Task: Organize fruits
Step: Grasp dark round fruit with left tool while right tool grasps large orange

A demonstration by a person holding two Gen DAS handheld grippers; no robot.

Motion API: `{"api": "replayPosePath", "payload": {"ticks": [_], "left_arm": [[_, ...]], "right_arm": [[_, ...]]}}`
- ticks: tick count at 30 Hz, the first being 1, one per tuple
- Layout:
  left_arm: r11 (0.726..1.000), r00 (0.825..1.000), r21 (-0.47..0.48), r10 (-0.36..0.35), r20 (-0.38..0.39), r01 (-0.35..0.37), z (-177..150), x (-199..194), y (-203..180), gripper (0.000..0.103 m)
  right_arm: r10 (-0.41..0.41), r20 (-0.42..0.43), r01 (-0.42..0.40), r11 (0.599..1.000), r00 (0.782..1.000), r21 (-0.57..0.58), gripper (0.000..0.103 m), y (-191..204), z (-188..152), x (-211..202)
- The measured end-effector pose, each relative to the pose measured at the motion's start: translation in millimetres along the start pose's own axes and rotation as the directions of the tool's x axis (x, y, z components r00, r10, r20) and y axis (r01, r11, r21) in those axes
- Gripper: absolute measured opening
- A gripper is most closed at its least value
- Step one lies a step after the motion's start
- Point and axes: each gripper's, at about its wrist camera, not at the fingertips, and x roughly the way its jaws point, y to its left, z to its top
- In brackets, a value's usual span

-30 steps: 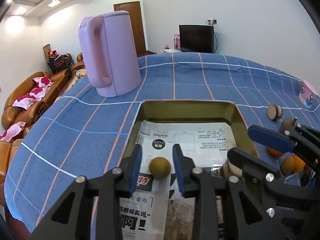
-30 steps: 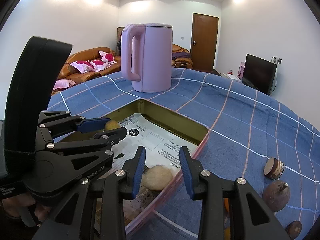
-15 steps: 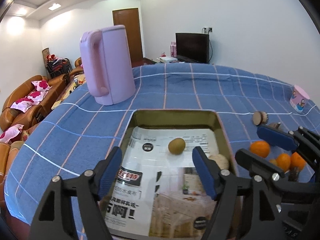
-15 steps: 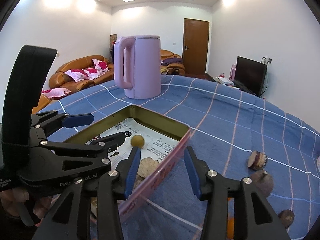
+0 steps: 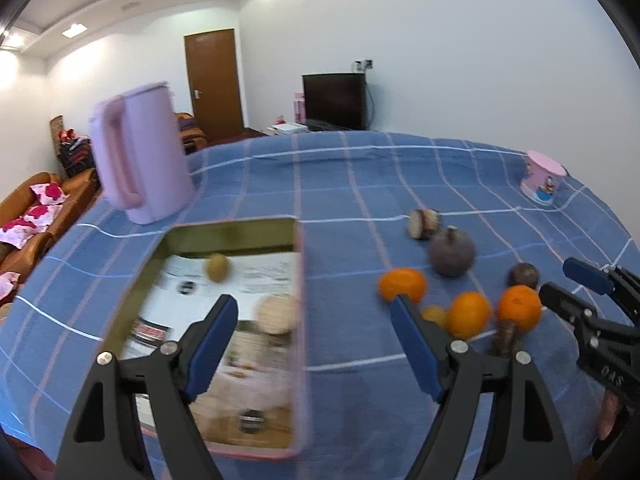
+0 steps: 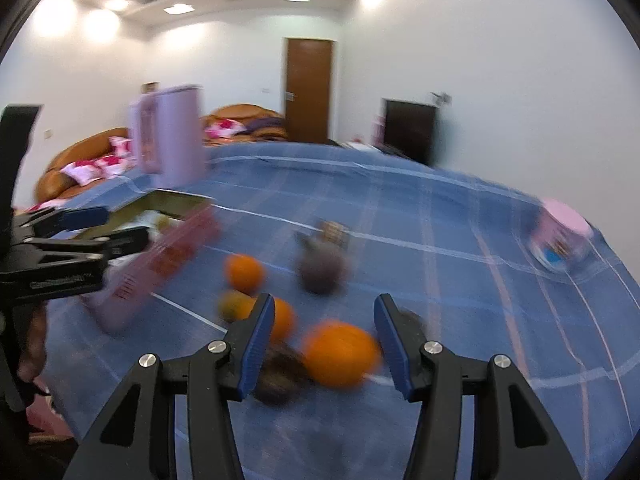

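Kettle [image 5: 140, 152] beside tray [image 5: 298, 280]; oranges [image 5: 402, 285] apart

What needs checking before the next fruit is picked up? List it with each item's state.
1. Left claw empty and open: ok, nothing sits between its pads.
2. Right claw empty and open: ok, its jaws have just been opening, with no fruit gripped.
3. Fruit within the right claw's line: ok, an orange lies just ahead of the pads.
4. Tray has room: ok, only a kiwi and a pale round fruit lie on its paper liner.
5. Neighbours clear of the orange: not ok, a dark fruit sits close beside it.
6. Picture sharpness: not ok, the right wrist view is blurred.
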Motion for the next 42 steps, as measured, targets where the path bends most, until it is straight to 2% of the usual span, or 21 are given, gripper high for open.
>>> {"api": "replayPosePath", "payload": {"ticks": [4, 9, 17, 19, 21, 22, 24, 25, 31, 33, 42], "left_arm": [[0.997, 0.997, 0.032, -0.066, -0.027, 0.067, -6.9, 3.3, -32.7, 0.081], [0.988, 0.994, 0.110, -0.107, -0.028, 0.109, -14.6, -1.8, -71.8, 0.081], [0.970, 0.981, 0.155, -0.175, -0.084, 0.186, -23.4, 1.4, -102.5, 0.079], [0.964, 0.976, 0.167, -0.194, -0.102, 0.209, -25.3, 3.6, -108.7, 0.068], [0.958, 0.971, 0.177, -0.205, -0.126, 0.225, -27.8, 7.7, -113.7, 0.062], [0.955, 0.966, 0.181, -0.211, -0.148, 0.236, -29.1, 10.9, -115.8, 0.053], [0.950, 0.960, 0.182, -0.227, -0.162, 0.255, -29.1, 13.7, -117.9, 0.046], [0.946, 0.957, 0.182, -0.239, -0.166, 0.268, -29.1, 13.9, -118.5, 0.038], [0.937, 0.952, 0.185, -0.275, -0.133, 0.296, -29.1, 5.3, -114.0, 0.026], [0.948, 0.960, 0.165, -0.256, -0.114, 0.273, -26.9, 5.5, -106.6, 0.023], [0.965, 0.967, 0.084, -0.242, -0.082, 0.249, -18.6, 10.6, -71.6, 0.023]], "right_arm": [[-0.032, -0.022, 0.033, 0.997, 0.999, 0.069, 0.054, -26.2, -9.9, 1.7], [-0.034, -0.017, 0.035, 0.991, 0.999, 0.133, 0.054, -38.4, -14.3, 2.3], [-0.028, -0.006, 0.029, 0.979, 1.000, 0.202, 0.054, -51.6, -22.8, -2.6], [-0.024, -0.004, 0.024, 0.979, 1.000, 0.204, 0.054, -52.2, -23.1, -2.4], [-0.022, -0.006, 0.023, 0.977, 1.000, 0.210, 0.055, -53.0, -23.3, -2.6], [-0.022, -0.005, 0.023, 0.977, 1.000, 0.211, 0.055, -53.2, -23.6, -2.8], [-0.023, -0.006, 0.024, 0.977, 1.000, 0.210, 0.055, -52.7, -23.7, -2.7], [-0.024, -0.007, 0.025, 0.978, 1.000, 0.208, 0.055, -52.3, -23.7, -2.4], [-0.026, -0.019, 0.029, 0.981, 0.999, 0.189, 0.055, -48.3, -22.6, -0.5], [-0.023, -0.022, 0.027, 0.984, 0.999, 0.178, 0.055, -45.3, -21.5, 0.3], [0.045, -0.049, -0.039, 0.992, 0.998, 0.117, 0.055, -16.2, -7.2, 14.9]]}}
